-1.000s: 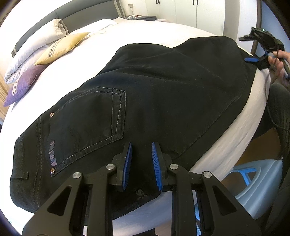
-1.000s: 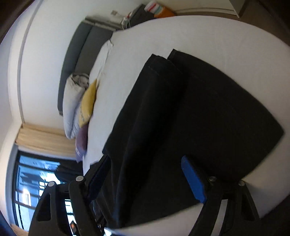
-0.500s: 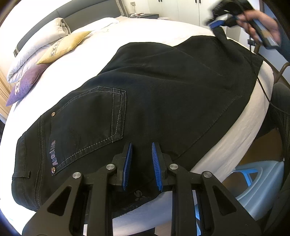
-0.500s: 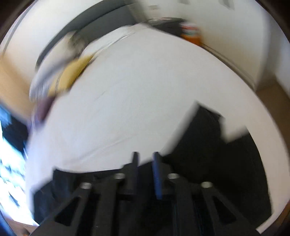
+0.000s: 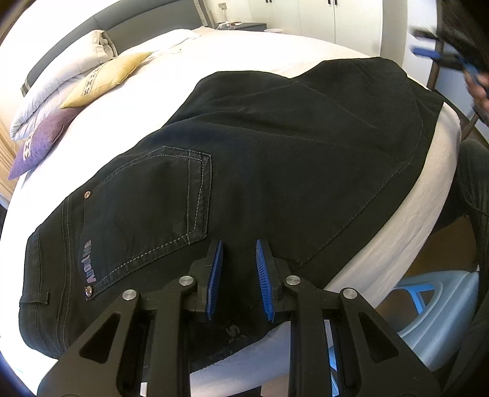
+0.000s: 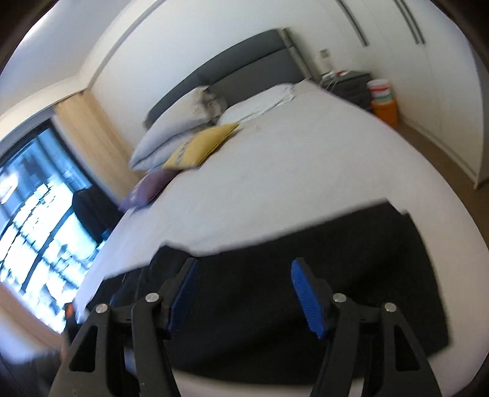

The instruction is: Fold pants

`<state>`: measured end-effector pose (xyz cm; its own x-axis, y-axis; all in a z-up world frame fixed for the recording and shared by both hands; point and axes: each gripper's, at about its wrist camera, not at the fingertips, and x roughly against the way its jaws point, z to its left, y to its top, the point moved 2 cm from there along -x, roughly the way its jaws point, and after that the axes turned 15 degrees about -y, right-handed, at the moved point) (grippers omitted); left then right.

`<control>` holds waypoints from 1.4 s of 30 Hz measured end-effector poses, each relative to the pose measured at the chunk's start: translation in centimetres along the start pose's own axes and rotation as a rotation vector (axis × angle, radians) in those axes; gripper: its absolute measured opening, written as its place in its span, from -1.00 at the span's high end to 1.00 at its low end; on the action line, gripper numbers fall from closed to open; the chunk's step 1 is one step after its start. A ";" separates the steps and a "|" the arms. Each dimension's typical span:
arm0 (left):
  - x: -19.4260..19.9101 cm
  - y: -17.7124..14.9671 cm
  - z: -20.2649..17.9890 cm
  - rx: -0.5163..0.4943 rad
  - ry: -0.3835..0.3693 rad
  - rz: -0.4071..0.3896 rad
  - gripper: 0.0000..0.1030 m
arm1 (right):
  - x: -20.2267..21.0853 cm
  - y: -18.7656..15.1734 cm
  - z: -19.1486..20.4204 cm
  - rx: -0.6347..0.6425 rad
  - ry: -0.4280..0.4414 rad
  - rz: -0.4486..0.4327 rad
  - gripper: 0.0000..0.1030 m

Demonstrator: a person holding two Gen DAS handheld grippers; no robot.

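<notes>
Black pants (image 5: 275, 158) lie flat on the white bed (image 5: 250, 52), back pocket up. The left gripper (image 5: 237, 268) hovers over their near edge, jaws a little apart, holding nothing. The right gripper (image 6: 244, 293) hangs wide open above them, empty.

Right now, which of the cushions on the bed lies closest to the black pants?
The purple cushion, lowest in the row; the yellow cushion and the white pillows sit farther up toward the headboard, away from the pants.
</notes>
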<state>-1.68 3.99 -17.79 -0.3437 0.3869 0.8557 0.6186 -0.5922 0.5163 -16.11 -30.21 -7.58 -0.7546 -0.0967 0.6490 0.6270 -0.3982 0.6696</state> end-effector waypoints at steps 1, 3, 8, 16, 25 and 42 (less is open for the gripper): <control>0.0 0.0 0.0 -0.001 0.000 0.001 0.58 | 0.4 -0.3 -1.5 0.026 -0.007 0.011 -0.28; 0.0 0.0 -0.1 -0.007 0.003 0.005 0.58 | 0.3 -0.3 -4.7 0.048 0.016 0.029 -0.28; 0.0 0.1 -0.3 -0.011 0.017 0.021 0.58 | -2.2 0.0 -8.5 0.120 -0.001 0.102 -0.31; -0.3 0.5 -0.6 -0.026 0.029 0.054 0.58 | -7.1 1.0 -10.7 0.224 -0.020 0.124 -0.31; -0.6 0.7 -0.5 -0.030 0.033 0.053 0.58 | -10.4 2.4 -9.4 0.276 0.057 0.216 0.46; -0.4 0.8 -0.7 -0.049 0.028 0.037 0.58 | -1.4 12.1 -7.0 -0.036 0.036 0.269 -0.37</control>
<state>-1.53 2.87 -17.66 -0.3417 0.3445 0.8744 0.5964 -0.6396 0.4851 -8.84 -41.28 -2.86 -0.5685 -0.2357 0.7882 0.7991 -0.3860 0.4610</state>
